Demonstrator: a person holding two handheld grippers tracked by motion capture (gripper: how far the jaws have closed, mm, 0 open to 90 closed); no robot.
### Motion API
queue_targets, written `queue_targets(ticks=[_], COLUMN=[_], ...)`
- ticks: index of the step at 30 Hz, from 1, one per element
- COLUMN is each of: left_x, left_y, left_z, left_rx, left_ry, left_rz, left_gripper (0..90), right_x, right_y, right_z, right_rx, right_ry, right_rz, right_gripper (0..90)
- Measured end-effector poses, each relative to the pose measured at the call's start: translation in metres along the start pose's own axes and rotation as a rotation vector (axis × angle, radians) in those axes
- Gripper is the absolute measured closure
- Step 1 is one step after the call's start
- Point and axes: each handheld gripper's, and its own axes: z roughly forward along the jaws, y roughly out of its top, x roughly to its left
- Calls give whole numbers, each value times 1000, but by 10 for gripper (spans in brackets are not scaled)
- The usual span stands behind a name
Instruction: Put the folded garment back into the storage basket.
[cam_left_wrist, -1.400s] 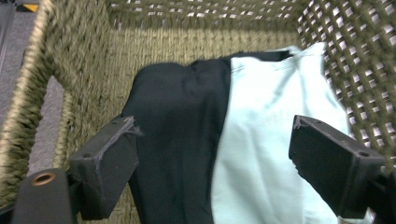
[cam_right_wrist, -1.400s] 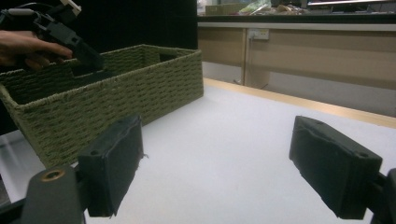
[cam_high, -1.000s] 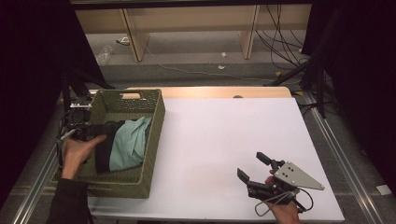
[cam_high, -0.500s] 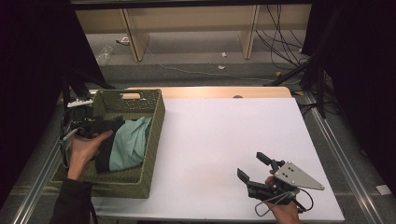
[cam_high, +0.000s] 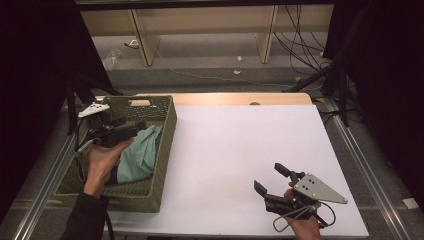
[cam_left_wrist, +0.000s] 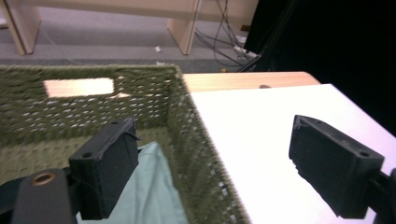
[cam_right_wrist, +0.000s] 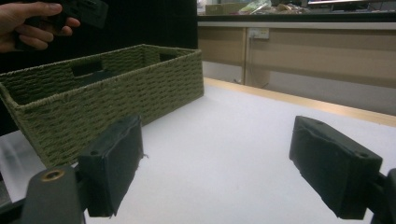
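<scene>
Under both hand-held grippers spreads the white counter (cam_high: 240, 150), bare between them. At its left end sits the green woven basket (cam_high: 162, 145), directly beneath the left hand-held gripper (cam_high: 122, 131), which hangs above it with jaws spread wide and nothing between them. Inside the basket, just below that hand-held gripper, lies the pale teal cloth (cam_high: 140, 155), crumpled against the right wall. It looks soft, light and limp, so it would likely sag when lifted; pinching a raised fold near its top seems the surest hold. Well apart, the right hand-held gripper (cam_high: 272, 182) rests released near the counter's front edge.
</scene>
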Motion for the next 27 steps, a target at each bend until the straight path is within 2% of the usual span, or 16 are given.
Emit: queue_targets(ticks=[9,20,27], left_x=[-19,-50,-66], left_y=[-1,-11,-17], left_z=[3,11,14], left_rx=[-33,-57,-69], left_ry=[-78,-160,-194], left_rz=[1,60,90], left_gripper=[150,150,150], right_x=[-2,-2,-1], right_y=[0,0,0], right_z=[0,0,0], right_rx=[-1,3,3], right_ry=[1,3,4], right_rz=[13,13,15], right_gripper=[182,182,182])
